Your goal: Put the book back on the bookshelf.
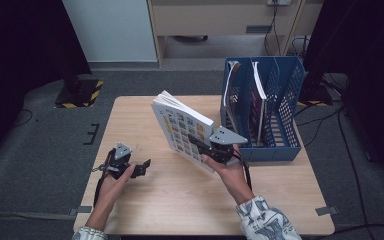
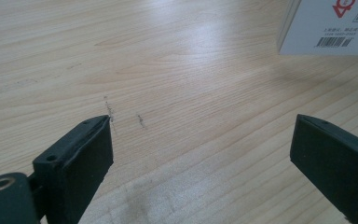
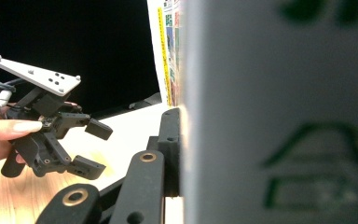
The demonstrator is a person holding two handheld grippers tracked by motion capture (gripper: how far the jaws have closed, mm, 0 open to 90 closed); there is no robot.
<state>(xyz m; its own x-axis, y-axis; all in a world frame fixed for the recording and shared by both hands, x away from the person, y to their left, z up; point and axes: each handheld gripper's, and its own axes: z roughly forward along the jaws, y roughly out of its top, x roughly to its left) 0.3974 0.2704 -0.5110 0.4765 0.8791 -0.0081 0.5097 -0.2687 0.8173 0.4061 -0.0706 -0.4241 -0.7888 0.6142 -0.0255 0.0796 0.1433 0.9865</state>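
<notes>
1. You are holding the book point(image 1: 182, 129) in your right gripper point(image 1: 206, 148), whose jaws are clamping onto its lower edge; in the right gripper view one black jaw is pressing flat against the cover point(image 3: 279, 112), so the grip looks firm

2. The book is standing tilted above the wooden table point(image 1: 145, 200), rising up and away from the jaws, with its spine side leaning toward the blue file rack point(image 1: 290, 95), which is sitting just beyond the gripper on its far side

3. The rack is already carrying two books point(image 1: 257, 97) in its nearer slots, so you are probably aiming for the free slot at the far end; judge the gap before you are swinging over it

4. Be turning the book upright first, so that its bottom edge is leading downward past the jaw tips; going in tilted risks catching a divider

5. Your left gripper point(image 1: 141, 167) is resting low over the bare tabletop, jaws spread wide and gripping nothing; a corner of the book point(image 2: 328, 28) is showing well ahead of its right jaw

6. Be keeping that gripper ready to steady the rack's near wall, since the light plastic could be sliding as the book is pushing in

7. Be loosening the right jaws only once the book is bearing on the rack floor
</notes>
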